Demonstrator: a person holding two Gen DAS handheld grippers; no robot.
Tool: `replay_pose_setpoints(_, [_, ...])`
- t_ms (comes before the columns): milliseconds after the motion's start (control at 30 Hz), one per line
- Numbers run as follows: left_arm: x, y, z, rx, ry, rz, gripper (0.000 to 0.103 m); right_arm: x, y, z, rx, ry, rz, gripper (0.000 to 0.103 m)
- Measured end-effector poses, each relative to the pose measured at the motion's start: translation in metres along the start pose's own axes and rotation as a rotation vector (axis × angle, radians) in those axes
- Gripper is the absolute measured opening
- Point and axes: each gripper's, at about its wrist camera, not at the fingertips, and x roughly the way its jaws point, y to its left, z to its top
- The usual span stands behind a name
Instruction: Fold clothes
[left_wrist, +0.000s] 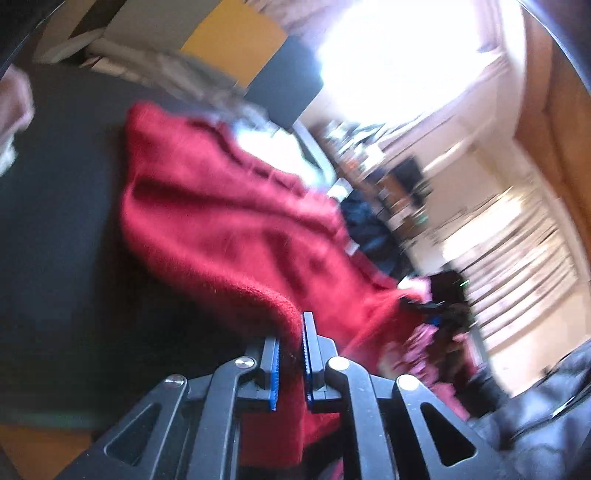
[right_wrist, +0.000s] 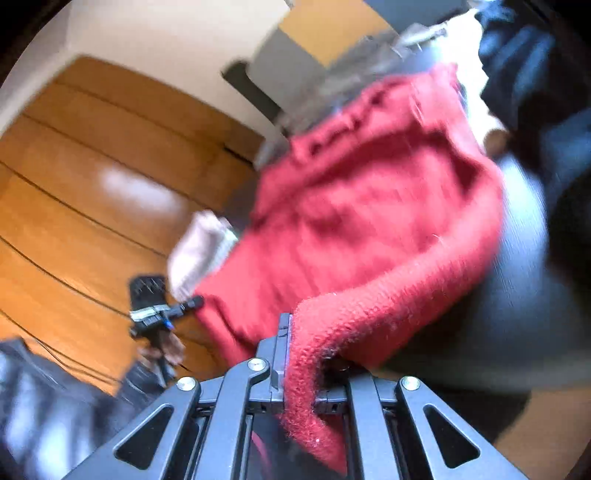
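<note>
The left gripper (left_wrist: 291, 354) has its blue-padded fingers (left_wrist: 274, 373) clamped on one edge of the red knit sweater (left_wrist: 229, 221). The right gripper (right_wrist: 299, 354) pinches another edge — its fingers closed on the knit. The sweater hangs stretched between them above the dark desk (left_wrist: 55, 221) — wooden floor (right_wrist: 74, 184) beyond.

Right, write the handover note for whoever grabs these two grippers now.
Left gripper: shut on an edge of the red sweater.
Right gripper: shut on another edge of the same sweater, knit bunched between the fingers.
Sweater: stretched between both grippers and lifted, its far end trailing toward the dark table. Views are motion-blurred.
Done: both edges gripped, garment raised.
Left: lay it flat on the table and fold; no fold visible yet. More clothes lie at the table's far edge.
</note>
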Motion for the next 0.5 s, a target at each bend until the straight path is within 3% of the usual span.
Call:
replay_pose_setpoints(167, [0.005, 0.005, 0.066, -0.009, -0.113, -0.100, 0.008, 0.011, -0.004, 0.066, -0.005, -0.083, 0.012, 0.006])
replay_pose_setpoints(267, [0.021, 0.019, 0.111, -0.031, -0.157, -0.108, 0.008, 0.006, -0.020, 0.105, -0.008, -0.115, -0.016, 0.006])
replay_pose_setpoints(400, [0.059, 0.065, 0.159, -0.125, -0.162, -0.022, 0.008, 0.017, -0.046, 0.151, 0.037, -0.150, -0.070, 0.007])
replay_pose_setpoints(500, [0.097, 0.104, 0.156, -0.208, -0.053, 0.067, 0.008, 0.035, -0.080, 0.170, 0.134, -0.100, -0.146, 0.010])
